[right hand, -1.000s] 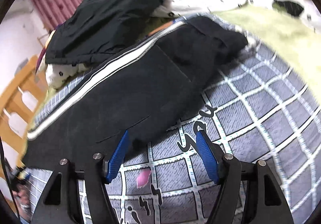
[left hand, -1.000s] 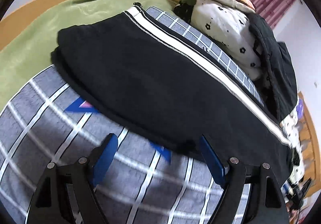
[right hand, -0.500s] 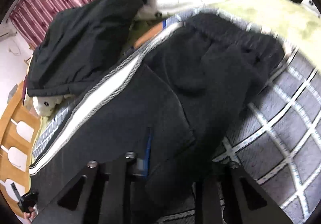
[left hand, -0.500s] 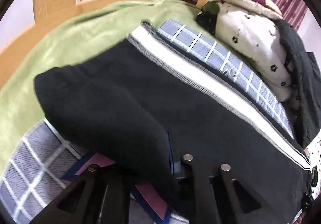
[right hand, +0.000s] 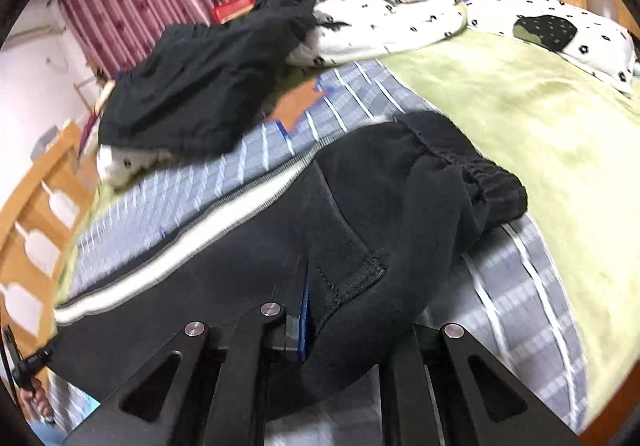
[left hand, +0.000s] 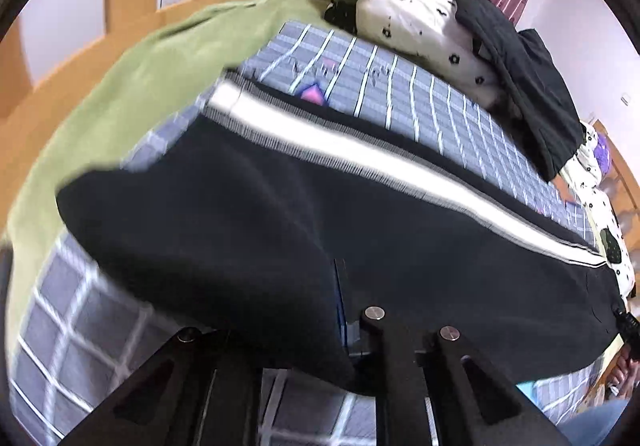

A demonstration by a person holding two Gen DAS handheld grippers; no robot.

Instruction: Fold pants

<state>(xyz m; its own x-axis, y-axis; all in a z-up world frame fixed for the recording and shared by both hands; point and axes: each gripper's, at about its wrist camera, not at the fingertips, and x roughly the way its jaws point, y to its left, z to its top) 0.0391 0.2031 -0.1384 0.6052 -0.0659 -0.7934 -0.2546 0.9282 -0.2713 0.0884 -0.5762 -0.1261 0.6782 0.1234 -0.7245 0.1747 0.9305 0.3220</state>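
Step in hand: the first fold of the pants (left hand: 400, 246); the near edge of the garment is gripped at two points and raised off the bed (right hand: 540, 118), ready to be carried over toward the far edge with the white side stripe (left hand: 360, 150).

Location of the pants: spread lengthwise across the grey checked blanket (left hand: 420, 94), the elastic waistband (right hand: 472, 162) at the right-hand end beside the green sheet (left hand: 152, 78); a dark jacket (right hand: 208, 86) and a spotted quilt (right hand: 392, 26) lie beyond, apart from the garment.

Left gripper (left hand: 340, 310): the jaws have just been closing and now stand narrow, clamped on a bunch of black fabric; the cloth drapes over one finger and hides it.

Right gripper (right hand: 316, 306): the jaws have just been closing and are likewise narrow, pinching fabric close to a stitched pocket corner; motion blur makes the number of layers caught uncertain, probably more than one.

Next move calls for: both hands travelling together at equal height; the lifted edge laid parallel on the striped edge; fabric kept taut between the two grips to avoid a diagonal crease.
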